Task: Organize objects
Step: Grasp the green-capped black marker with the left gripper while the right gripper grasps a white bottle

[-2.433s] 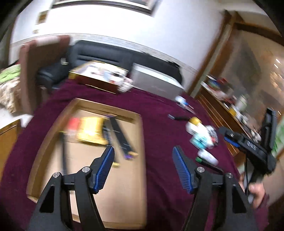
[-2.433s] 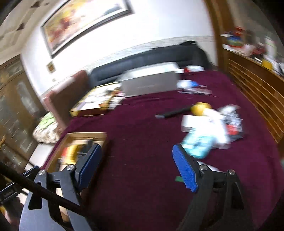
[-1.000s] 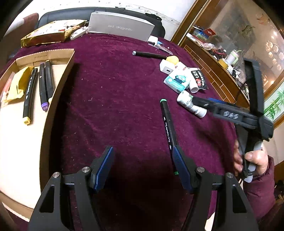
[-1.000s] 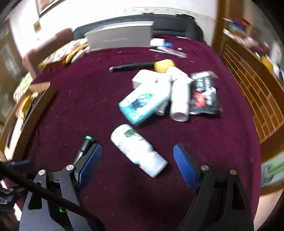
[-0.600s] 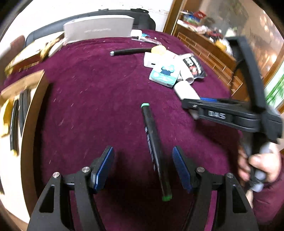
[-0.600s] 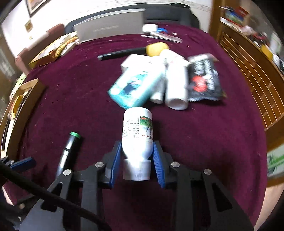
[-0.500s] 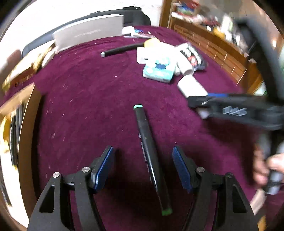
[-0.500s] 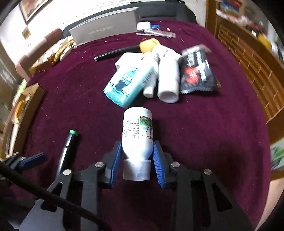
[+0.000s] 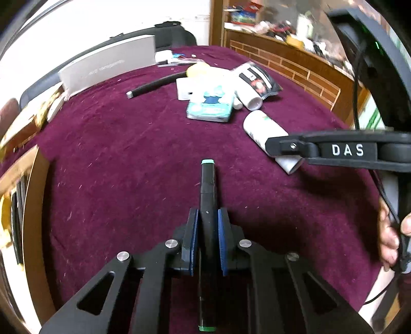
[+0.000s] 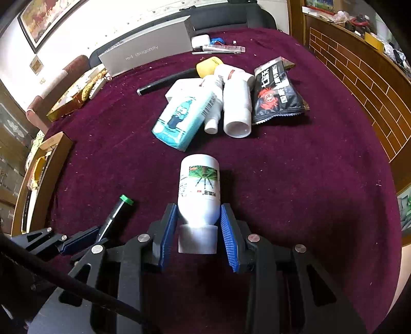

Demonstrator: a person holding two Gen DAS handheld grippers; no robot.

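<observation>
Your left gripper (image 9: 207, 239) has just closed on the marker (image 9: 208, 190); right gripper (image 10: 198, 231) clamps the white bottle (image 10: 199, 190). Both lie right of the wooden tray (image 9: 36, 205). Pile (image 10: 205, 102) beyond the bottle unsorted.

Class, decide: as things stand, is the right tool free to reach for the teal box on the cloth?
Probably not yet. The right tool is shut on the white bottle, which juts towards the teal box; otherwise bare cloth lies between.

Home living room, cluttered.
Black sofa (image 10: 231, 15) along the top edge, framed painting (image 10: 38, 23) upper left (partly cropped), wooden cabinet (image 10: 359, 56) at right.
</observation>
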